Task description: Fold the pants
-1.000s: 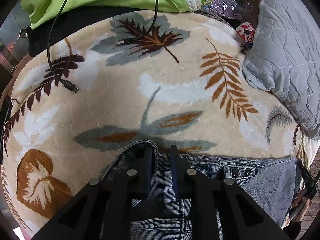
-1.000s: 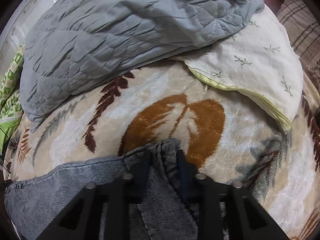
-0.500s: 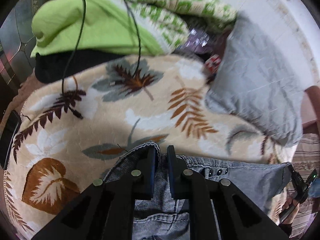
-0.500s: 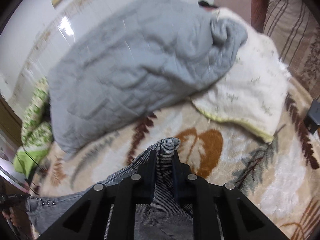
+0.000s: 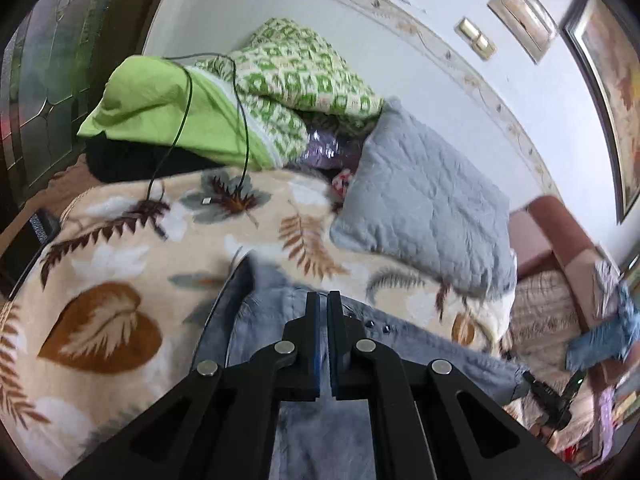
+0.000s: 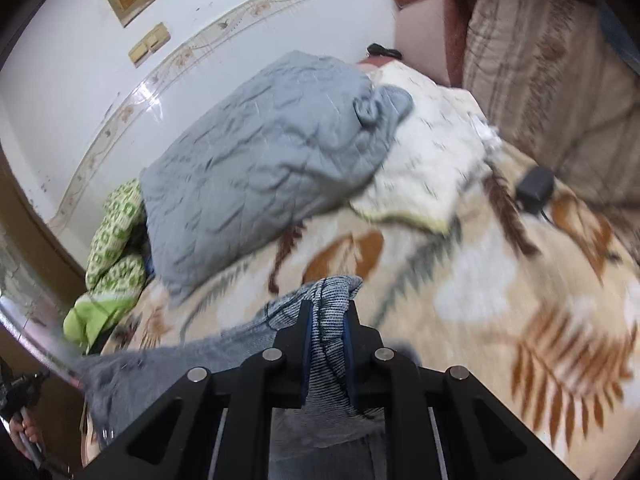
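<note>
Both grippers have risen, lifting the jeans [image 5: 420,344] off the leaf-print blanket [image 5: 120,248]. The left gripper [image 5: 323,300] is clamped on the waistband — the right gripper [image 6: 329,308] likewise.

A beige leaf-print blanket [image 5: 120,280] covers the bed. A grey quilted pillow [image 5: 424,208] lies on it, overlapping a cream pillow [image 6: 428,168]. A lime-green cloth [image 5: 160,112] and a green-patterned quilt [image 5: 304,76] are heaped by the wall, with 1 black cable [image 5: 180,120] draped over them. 2 beige wall switches [image 5: 476,38] sit above.
</note>
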